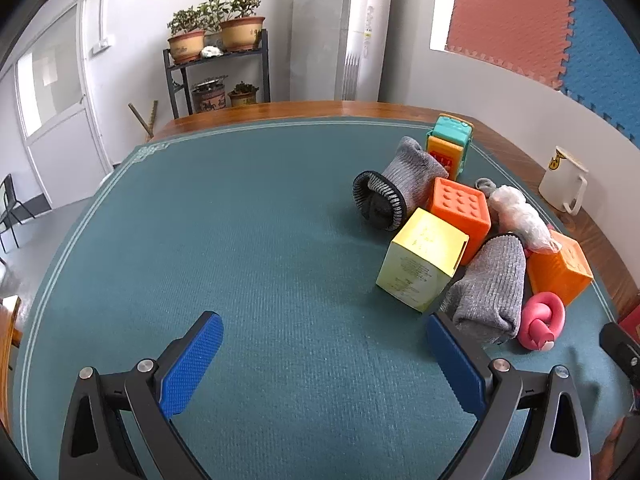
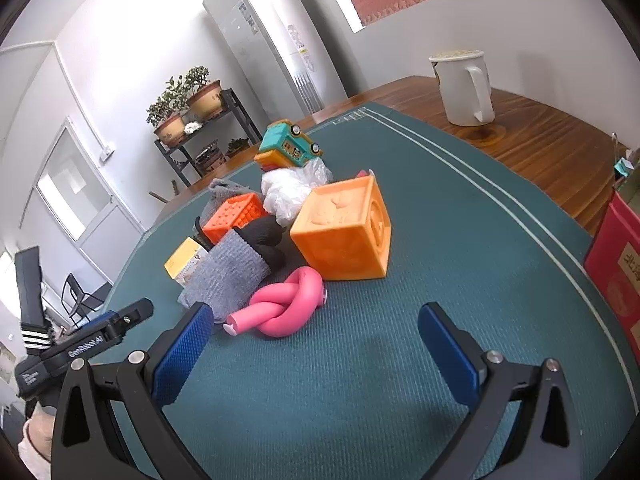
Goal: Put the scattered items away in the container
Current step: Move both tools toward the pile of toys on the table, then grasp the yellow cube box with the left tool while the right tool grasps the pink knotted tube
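**Toy heap half-hidden, both grippers empty over open mat**

Much of the pile hides itself. In the right wrist view the large orange embossed cube (image 2: 344, 232) screens the crumpled clear plastic bag (image 2: 292, 192) and the teal toy bus (image 2: 290, 144) behind it. The yellow cardboard box (image 2: 186, 262) shows only a corner past the grey knitted sock (image 2: 230, 276). A black sock (image 2: 266, 238) is wedged between that sock and the small orange studded cube (image 2: 236, 216). At the right edge a red box (image 2: 616, 276) is cut off by the frame; whether it is the container cannot be told.

The left gripper (image 1: 324, 360) hangs with jaws spread wide and nothing between them, its right finger just beside a grey sock (image 1: 490, 288). The right gripper (image 2: 316, 352) is likewise spread wide and empty, with the pink knotted foam tube (image 2: 284, 308) just ahead of its left finger.

The green felt mat (image 1: 240, 220) lies bare across the left half. The white mug (image 2: 464, 84) stands well apart on the brown wooden table (image 2: 532, 136), beyond the mat's striped border.
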Demonstrator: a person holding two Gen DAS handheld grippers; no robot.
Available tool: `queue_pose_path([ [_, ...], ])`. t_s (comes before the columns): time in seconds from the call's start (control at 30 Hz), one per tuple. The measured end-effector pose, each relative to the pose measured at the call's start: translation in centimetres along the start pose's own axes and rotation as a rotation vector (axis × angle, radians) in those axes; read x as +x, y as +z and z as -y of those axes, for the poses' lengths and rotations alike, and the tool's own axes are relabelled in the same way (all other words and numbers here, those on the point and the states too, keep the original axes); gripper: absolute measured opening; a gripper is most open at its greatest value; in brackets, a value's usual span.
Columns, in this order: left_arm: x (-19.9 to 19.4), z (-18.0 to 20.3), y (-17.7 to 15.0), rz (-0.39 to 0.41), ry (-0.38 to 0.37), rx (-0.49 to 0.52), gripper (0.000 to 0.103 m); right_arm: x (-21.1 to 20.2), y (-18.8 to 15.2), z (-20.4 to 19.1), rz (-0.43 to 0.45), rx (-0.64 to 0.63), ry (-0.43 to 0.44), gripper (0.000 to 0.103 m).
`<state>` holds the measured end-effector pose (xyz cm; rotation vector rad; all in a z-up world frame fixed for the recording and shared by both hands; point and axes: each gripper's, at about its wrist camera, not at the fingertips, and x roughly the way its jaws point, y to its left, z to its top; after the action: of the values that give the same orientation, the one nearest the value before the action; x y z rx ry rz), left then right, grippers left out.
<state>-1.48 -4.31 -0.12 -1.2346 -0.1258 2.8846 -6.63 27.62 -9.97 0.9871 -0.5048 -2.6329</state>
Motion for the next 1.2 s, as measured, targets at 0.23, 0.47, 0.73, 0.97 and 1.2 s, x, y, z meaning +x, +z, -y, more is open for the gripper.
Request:
queue_pose_path([
  [0.23,0.1,0.9,-0.1,0.024,-0.059,0.012,0.102,-0.7,-0.2,0.7,0.010,0.056,0.008,0.103],
  [0.47,1.1,3.5,1.1,0.063,-0.077,0.125,0.102,-0.7,-0.2,1.3,-0.002,0.105,0.018,0.103],
  [0.73,3.6,5.4,3.2,0.032,-0.097,0.301,0.092,-1.6,-0.1,0.1,0.048,0.036,-0.007,0.103],
  [0.97,5.9,4.4,3.2,-0.041,-0.201,0.249,0.062,-1.2,-0.4,-1.1,0.044,-0.040,-0.045,0.102],
  [1.2,4.7,3.5,2.6,-0.033,-0.263,0.224,0.047,-1.1,-0.8,-1.9,0.049,-0.112,-0.075,0.093],
])
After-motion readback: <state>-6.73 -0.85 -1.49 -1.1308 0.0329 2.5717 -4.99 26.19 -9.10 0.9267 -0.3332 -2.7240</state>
